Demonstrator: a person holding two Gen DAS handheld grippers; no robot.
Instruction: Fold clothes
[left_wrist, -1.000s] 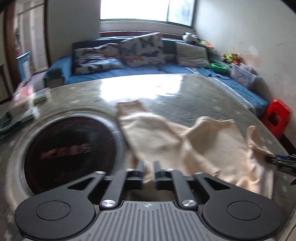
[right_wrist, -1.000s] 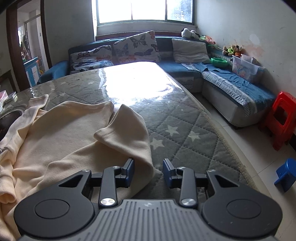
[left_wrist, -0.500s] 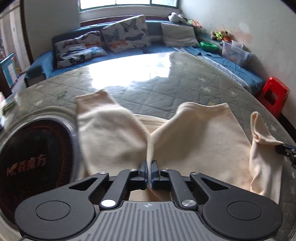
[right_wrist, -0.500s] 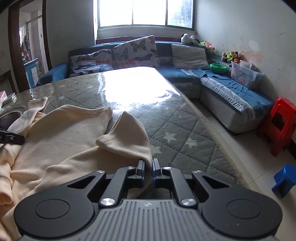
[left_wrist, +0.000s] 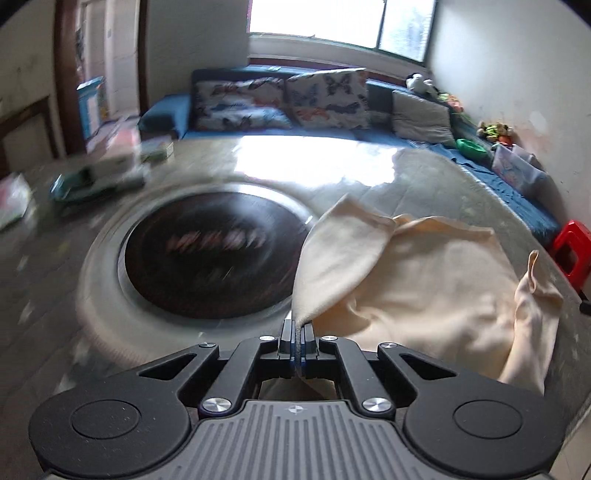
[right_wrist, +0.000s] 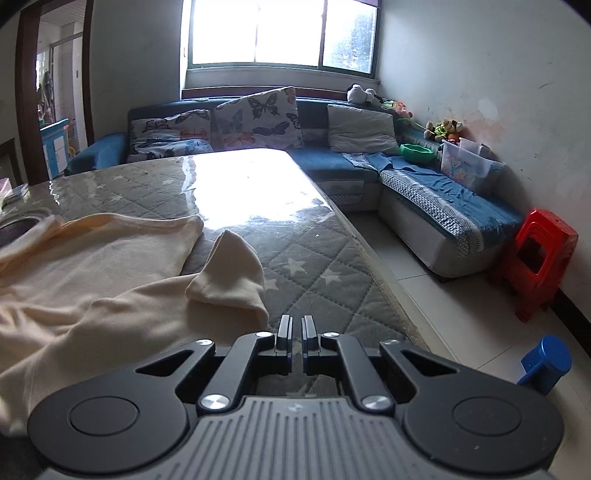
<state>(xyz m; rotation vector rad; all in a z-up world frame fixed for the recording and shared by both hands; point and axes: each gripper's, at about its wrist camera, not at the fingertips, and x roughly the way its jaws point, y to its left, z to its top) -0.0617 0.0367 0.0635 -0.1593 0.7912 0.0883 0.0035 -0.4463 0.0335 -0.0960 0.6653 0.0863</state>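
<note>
Left fingers (left_wrist: 297, 334) clamp the cream garment (left_wrist: 424, 280); right fingers (right_wrist: 296, 328) closed, empty.

The left gripper (left_wrist: 296, 334) pinches a cream garment (left_wrist: 424, 280) beside a blurred dark round cooktop (left_wrist: 210, 254).

A blue corner sofa (right_wrist: 332, 162) runs far ahead of the claw, under the window (right_wrist: 280, 33), bearing butterfly-print cushions (right_wrist: 258, 118). Right of the claw stand a red plastic stool (right_wrist: 539, 262) and a small blue stool (right_wrist: 546, 362).
</note>
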